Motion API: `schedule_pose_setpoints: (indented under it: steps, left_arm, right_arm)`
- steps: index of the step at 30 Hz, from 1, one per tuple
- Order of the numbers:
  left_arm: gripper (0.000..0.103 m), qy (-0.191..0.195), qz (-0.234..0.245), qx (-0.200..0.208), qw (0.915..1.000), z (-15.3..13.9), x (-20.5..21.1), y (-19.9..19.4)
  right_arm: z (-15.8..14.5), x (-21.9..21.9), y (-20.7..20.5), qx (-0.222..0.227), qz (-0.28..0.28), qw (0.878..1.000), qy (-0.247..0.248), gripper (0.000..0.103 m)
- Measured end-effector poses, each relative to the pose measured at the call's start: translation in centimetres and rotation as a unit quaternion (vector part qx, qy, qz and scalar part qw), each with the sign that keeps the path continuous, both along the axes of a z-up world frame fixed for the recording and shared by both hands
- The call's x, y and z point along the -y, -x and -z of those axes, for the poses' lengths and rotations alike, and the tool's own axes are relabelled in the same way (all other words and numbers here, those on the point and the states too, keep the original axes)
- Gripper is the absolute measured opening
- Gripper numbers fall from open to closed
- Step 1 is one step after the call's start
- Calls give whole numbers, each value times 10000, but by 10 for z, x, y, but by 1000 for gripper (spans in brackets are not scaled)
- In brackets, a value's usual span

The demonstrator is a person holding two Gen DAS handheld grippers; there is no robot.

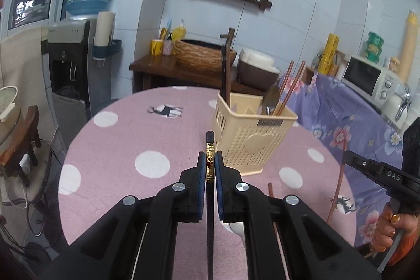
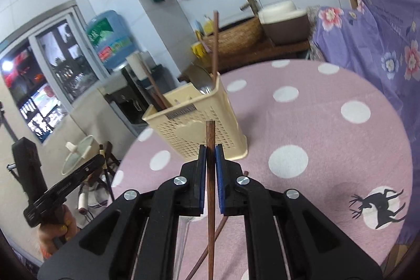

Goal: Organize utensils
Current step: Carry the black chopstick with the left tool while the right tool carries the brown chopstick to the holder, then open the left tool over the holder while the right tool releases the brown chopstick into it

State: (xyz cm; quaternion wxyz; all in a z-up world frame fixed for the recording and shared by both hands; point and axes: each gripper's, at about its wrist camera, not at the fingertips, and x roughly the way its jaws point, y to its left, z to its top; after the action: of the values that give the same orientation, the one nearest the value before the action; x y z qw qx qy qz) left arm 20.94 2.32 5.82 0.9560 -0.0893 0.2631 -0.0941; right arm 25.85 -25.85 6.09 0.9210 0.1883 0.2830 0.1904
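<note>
My left gripper (image 1: 210, 158) is shut on a black chopstick (image 1: 210, 146) with a gold band, held above the pink dotted table (image 1: 126, 133), just left of the cream utensil basket (image 1: 252, 138). The basket holds a metal spoon (image 1: 270, 99), brown chopsticks (image 1: 288, 85) and dark sticks. My right gripper (image 2: 210, 151) is shut on a brown wooden chopstick (image 2: 210, 138), in front of the same basket (image 2: 199, 122). Another brown chopstick (image 2: 210, 243) lies on the table under it. The right gripper also shows at the right edge of the left wrist view (image 1: 351, 156).
A purple floral cloth (image 1: 354, 117) covers a counter with a microwave (image 1: 367, 78) to the right. A wooden side table (image 1: 168, 70) with a woven bowl stands behind. A water dispenser (image 1: 71, 57) stands at the left. The round table's edge drops off at left.
</note>
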Motion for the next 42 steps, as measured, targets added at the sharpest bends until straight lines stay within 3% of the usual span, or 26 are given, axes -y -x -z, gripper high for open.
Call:
schedule_pose_setpoints:
  steps: [8, 31, 37, 42]
  left_arm:
    - [8, 45, 34, 194, 9998, -12, 0, 7]
    - [8, -55, 107, 634, 9979, -44, 1, -4]
    - [8, -47, 429, 823, 9957, -83, 10, -16]
    - [8, -2, 665, 1151, 9911, -133, 22, -24]
  right_arm:
    - [-23, 1, 18, 318, -128, 9993, 112, 8]
    - [-62, -9, 7, 708, -246, 9962, 444, 8]
    - [-104, -18, -14, 920, -341, 9931, 650, 8]
    - [-163, -24, -34, 1305, -254, 9889, 665, 8]
